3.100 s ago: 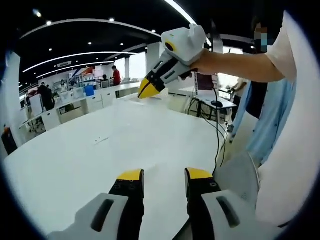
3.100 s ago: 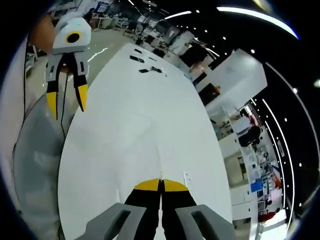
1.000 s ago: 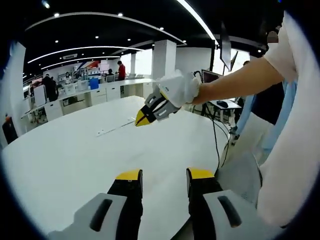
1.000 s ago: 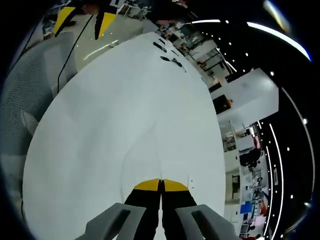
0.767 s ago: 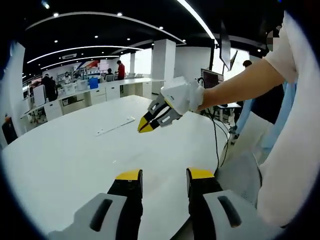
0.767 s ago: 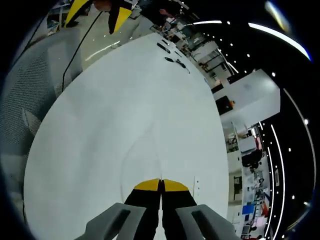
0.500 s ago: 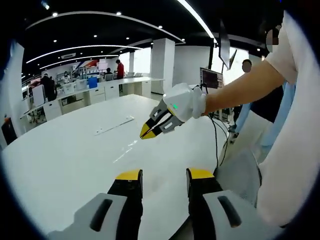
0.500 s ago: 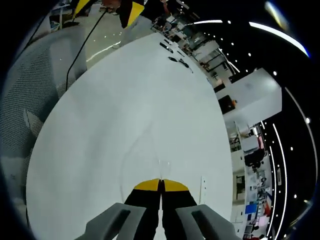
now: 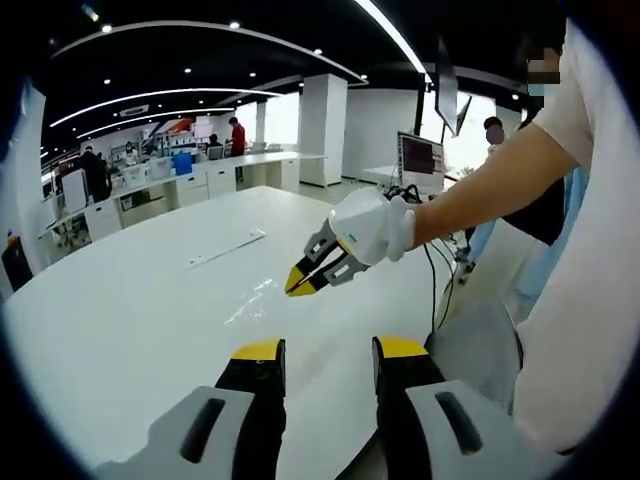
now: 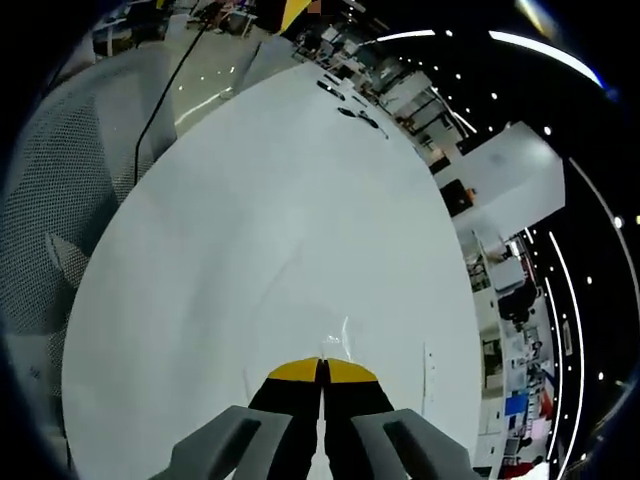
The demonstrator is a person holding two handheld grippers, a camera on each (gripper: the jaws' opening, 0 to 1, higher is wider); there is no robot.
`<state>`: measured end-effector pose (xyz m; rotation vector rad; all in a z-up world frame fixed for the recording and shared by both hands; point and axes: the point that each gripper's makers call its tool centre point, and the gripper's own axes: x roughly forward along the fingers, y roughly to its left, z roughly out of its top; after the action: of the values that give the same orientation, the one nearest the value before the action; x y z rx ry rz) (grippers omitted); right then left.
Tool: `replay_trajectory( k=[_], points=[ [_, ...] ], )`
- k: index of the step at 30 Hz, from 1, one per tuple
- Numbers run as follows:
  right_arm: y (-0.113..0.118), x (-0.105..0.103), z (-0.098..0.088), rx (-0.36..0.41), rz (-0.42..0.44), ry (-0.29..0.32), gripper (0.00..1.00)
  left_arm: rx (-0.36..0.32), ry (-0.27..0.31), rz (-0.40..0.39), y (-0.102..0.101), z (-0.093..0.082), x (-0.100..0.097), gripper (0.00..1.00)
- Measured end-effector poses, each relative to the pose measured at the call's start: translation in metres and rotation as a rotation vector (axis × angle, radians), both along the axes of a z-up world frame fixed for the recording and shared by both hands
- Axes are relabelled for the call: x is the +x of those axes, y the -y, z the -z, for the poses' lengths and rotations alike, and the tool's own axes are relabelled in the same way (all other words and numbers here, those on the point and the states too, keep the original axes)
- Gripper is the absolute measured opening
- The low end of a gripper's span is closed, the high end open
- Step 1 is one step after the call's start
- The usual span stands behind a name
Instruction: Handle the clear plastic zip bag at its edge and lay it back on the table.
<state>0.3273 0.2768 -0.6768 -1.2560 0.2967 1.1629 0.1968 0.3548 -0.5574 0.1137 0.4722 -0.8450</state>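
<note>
A: Bag?
B: Clear zip bag (image 9: 255,296) on the white bench (image 9: 120,310), seen in the left gripper view as a faint shiny sheet just off the tip of the right tongs (image 9: 298,283). In the right gripper view its edge (image 10: 335,340) glints right at the yellow tips.

A: Right tongs state?
B: Clenched, the yellow tips (image 10: 322,371) pressed together with no gap in the right gripper view. They seem to pinch the bag's edge, but the plastic is too clear to be sure how much is caught. A person's hand in a white glove (image 9: 385,225) holds them, bare forearm reaching in from the right.

A: Left tongs?
B: Released. The left tongs (image 9: 322,352) have jaws apart with bench showing between them, nothing held, low over the near edge, well short of the bag.

A: Anything else on the bench?
B: A long flat strip (image 9: 226,249) beyond the bag, apart from it. At the far end in the right gripper view, a few small dark items (image 10: 345,100), too small to tell. A black cable (image 9: 434,290) hangs off the right edge.

A: Background?
B: Open office, ceiling light strips, a monitor (image 9: 421,160), people standing far off.
</note>
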Motion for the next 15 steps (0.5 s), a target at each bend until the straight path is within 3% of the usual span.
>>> replay_trajectory(
  k=[15],
  points=[
    [0.001, -0.011, 0.019, 0.008, 0.046, -0.051, 0.0, 0.008, -0.012, -0.001, -0.002, 0.008, -0.004, 0.32]
  ],
)
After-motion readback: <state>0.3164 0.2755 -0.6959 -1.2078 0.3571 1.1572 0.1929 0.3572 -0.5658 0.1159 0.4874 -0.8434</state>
